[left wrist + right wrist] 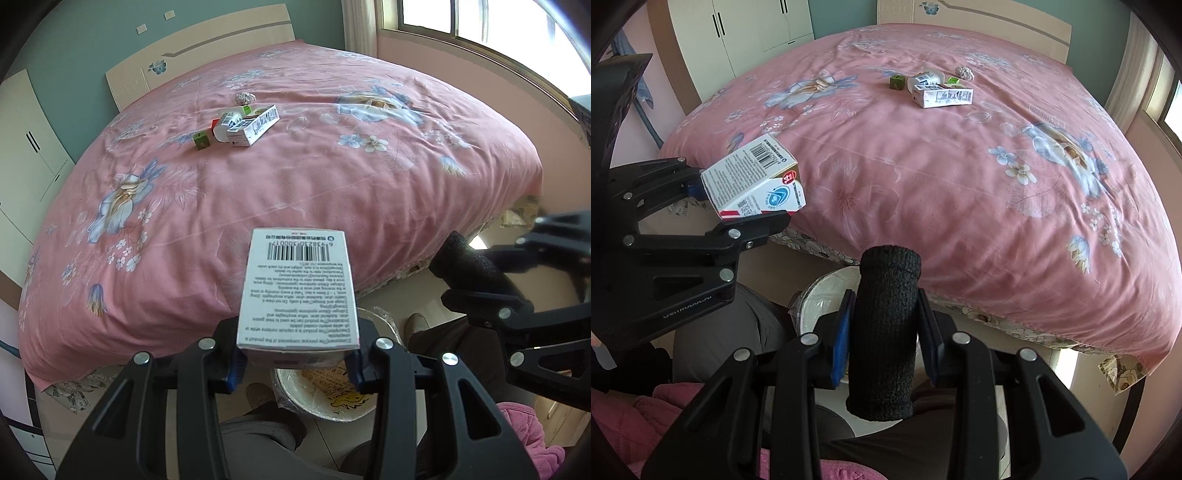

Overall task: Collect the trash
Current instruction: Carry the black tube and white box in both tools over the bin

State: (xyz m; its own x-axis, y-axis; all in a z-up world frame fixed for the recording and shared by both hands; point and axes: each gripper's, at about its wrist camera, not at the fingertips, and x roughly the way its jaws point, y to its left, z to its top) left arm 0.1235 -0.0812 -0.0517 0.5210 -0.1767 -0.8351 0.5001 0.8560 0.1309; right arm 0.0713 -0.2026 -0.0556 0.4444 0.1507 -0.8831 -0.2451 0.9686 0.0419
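Both hands are at the carry-to-bin step. The left hand-held gripper [295,363] is clamped on a white medicine box [298,291], barcode face up, held just above the bin. The right hand-held gripper [884,345] is closed around a black knitted sleeve [884,332], upright between its pads. The lined trash bin [325,402] sits on the floor at six o'clock, below the bed's near edge; printed yellow paper lies inside. Next, I judge, each load needs centring over the rim before release. More trash waits on the bed [295,184] toward twelve o'clock: a toothpaste-style carton [255,127], a small green box [201,140], a crumpled wad [245,97].
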